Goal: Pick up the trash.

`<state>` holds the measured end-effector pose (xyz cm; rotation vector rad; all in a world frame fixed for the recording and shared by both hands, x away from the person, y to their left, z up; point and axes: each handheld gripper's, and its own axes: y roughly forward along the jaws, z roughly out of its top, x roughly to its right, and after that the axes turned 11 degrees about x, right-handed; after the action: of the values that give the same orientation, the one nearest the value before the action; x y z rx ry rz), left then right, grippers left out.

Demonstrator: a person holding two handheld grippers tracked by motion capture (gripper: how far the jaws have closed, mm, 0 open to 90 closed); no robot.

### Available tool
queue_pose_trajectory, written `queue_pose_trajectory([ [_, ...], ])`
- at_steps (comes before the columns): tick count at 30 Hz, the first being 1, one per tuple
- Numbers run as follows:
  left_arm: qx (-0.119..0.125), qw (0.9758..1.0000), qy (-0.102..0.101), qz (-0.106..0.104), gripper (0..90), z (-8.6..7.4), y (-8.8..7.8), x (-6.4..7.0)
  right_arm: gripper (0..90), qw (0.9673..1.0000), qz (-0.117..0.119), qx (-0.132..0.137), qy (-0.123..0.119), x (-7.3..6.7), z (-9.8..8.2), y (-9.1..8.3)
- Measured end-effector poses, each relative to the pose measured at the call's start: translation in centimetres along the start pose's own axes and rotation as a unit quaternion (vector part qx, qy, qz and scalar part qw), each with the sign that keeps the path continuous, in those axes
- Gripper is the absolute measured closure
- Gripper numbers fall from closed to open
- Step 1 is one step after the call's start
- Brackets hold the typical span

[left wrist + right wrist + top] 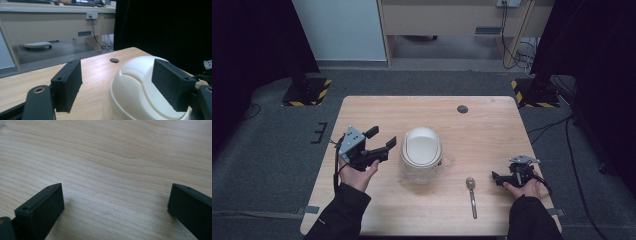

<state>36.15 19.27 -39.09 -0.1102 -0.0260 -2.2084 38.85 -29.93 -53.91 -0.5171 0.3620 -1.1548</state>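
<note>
A clear jar point(421, 170) with a white domed lid point(422, 146) stands at the middle of the wooden table point(492, 130). To its right a metal spoon point(471, 194) lies with its bowl pointing away from the person. My left gripper point(382, 137) is held just left of the jar, raised, jaws open and aimed at the lid. In the left gripper view the lid point(140, 92) sits beyond the open left gripper point(117, 75), nearer the right jaw. My right gripper point(498, 177) rests low on the table right of the spoon, and the right gripper view has the right gripper point(115, 200) open wide over bare wood.
A round cable hole point(462, 109) is set in the table near its far edge, also seen as the cable hole point(114, 60) past the lid. Beyond the table are grey carpet point(422, 80), a desk point(452, 20) and black curtains on both sides.
</note>
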Motion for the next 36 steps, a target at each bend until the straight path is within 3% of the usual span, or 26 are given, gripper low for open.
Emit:
queue_pose_trajectory([
  [4, -0.021, 0.9996, 0.002, -0.017, 21.6, -0.9, 1.4, 1.1, 0.8, 1.0, 0.0, 0.0, 0.0, 0.0, 0.0, 0.0],
  [11, -0.053, 0.9982, 0.008, -0.027, 19.7, -2.4, 2.9, 2.1, 0.9, 1.0, -0.001, 0.0, 0.001, 0.0, 0.0, 0.0],
  [16, -0.082, 0.9963, 0.008, -0.024, 18.6, -3.7, 3.7, 2.6, 0.8, 1.0, -0.001, 0.0, 0.0, 0.0, 0.0, 0.0],
  [25, -0.104, 0.9945, -0.003, -0.013, 16.6, -4.6, 4.4, 2.4, 0.8, 1.0, -0.001, 0.0, 0.001, 0.0, 0.0, 0.0],
  [29, -0.123, 0.9923, -0.003, -0.009, 15.5, -5.0, 4.8, 2.4, 0.8, 1.0, -0.001, 0.0, 0.001, 0.0, 0.0, 0.0],
  [36, -0.123, 0.9924, -0.008, -0.003, 15.3, -5.1, 5.0, 2.4, 1.5, 1.0, -0.002, 0.001, 0.003, -0.1, 0.0, 0.0],
])
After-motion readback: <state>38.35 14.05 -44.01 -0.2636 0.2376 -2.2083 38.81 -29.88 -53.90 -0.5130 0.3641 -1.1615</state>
